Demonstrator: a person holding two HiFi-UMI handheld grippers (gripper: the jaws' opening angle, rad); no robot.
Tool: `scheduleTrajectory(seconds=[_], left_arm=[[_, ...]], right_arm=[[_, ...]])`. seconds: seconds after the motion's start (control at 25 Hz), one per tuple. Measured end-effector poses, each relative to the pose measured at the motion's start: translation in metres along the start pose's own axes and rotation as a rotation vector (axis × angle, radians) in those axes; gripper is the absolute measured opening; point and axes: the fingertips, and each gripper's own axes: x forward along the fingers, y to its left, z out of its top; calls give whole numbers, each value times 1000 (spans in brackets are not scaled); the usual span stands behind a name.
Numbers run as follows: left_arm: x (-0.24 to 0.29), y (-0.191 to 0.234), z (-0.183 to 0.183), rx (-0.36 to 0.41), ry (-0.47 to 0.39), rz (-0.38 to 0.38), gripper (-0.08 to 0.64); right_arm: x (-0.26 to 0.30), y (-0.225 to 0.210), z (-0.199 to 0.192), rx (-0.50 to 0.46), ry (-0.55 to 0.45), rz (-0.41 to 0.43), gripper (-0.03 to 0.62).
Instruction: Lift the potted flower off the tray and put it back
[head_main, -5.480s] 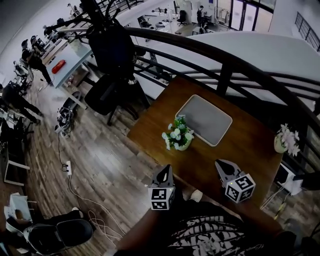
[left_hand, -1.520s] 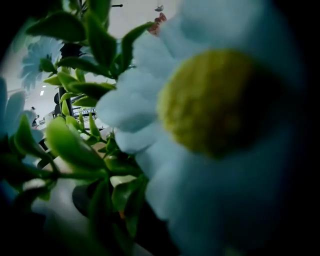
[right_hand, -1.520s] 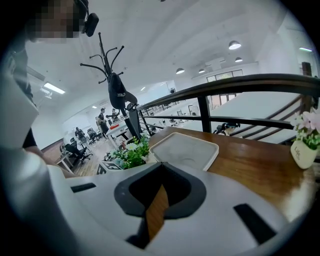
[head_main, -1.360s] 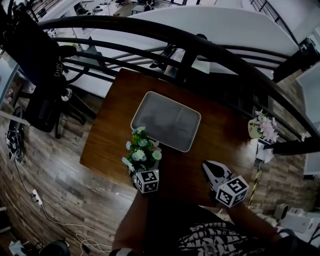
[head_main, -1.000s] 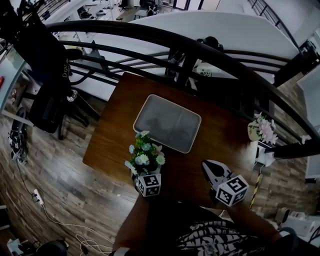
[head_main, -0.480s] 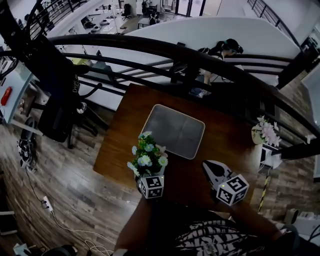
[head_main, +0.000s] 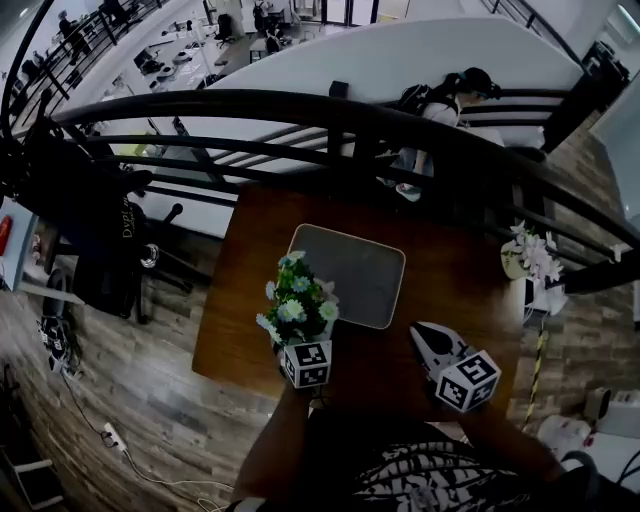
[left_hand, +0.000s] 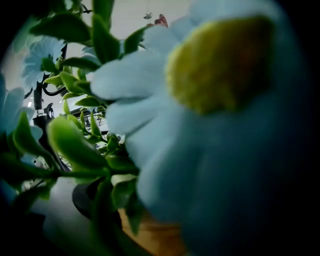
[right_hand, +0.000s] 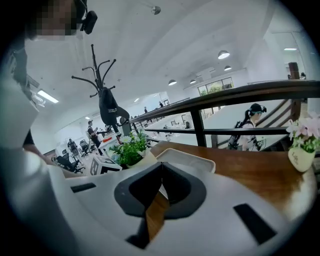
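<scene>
l gripper (head_main: 299, 343) grips the potted flower (head_main: 297, 308) w/ jaws set wide. the pot sits at the tray (head_main: 352, 275)'s near-left edge, not in it, and blooms fill the left gripper view. r gripper (head_main: 427, 336) is over the table (head_main: 455, 300), right of the tray, jaws pressed together w/ nothing btwn them.

potted flower (head_main: 297, 308): off table, lifted | left gripper (head_main: 300, 345): now clamped on it
</scene>
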Motion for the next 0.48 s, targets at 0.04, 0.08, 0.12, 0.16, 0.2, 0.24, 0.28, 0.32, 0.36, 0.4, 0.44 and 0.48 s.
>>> scheduleTrajectory(seconds=[0.04, 0.08, 0.12, 0.16, 0.2, 0.24, 0.28, 0.32, 0.36, 0.4, 0.44, 0.48], left_arm=[[6, 1, 4, 4, 1, -11, 499], [11, 0, 7, 10, 3, -23, 499], [16, 0, 9, 16, 4, -35, 499], [22, -1, 12, 23, 5, -46, 499], [27, -1, 14, 30, 6, -58, 499], [31, -2, 17, 36, 7, -70, 499], [35, -2, 19, 42, 9, -82, 499], [38, -2, 20, 48, 11, -93, 499], [42, -4, 21, 54, 12, -103, 499], [45, -6, 20, 61, 14, -113, 499], [48, -8, 19, 68, 17, -124, 499], [51, -11, 17, 74, 20, -136, 499]], right_arm=[[1, -1, 3, 4, -4, -11, -2], [2, -2, 5, 8, -7, -22, -2], [2, -4, 7, 14, -12, -34, -2], [3, -6, 8, 20, -16, -46, -2], [3, -8, 9, 28, -21, -59, -2], [3, -9, 10, 36, -25, -72, -2], [3, -9, 11, 43, -28, -84, -2], [2, -8, 11, 49, -31, -96, -2], [1, -7, 10, 56, -33, -105, -2], [0, -7, 8, 64, -34, -113, -2], [-2, -8, 4, 72, -35, -122, -2], [-3, -8, 1, 80, -36, -134, -2]])
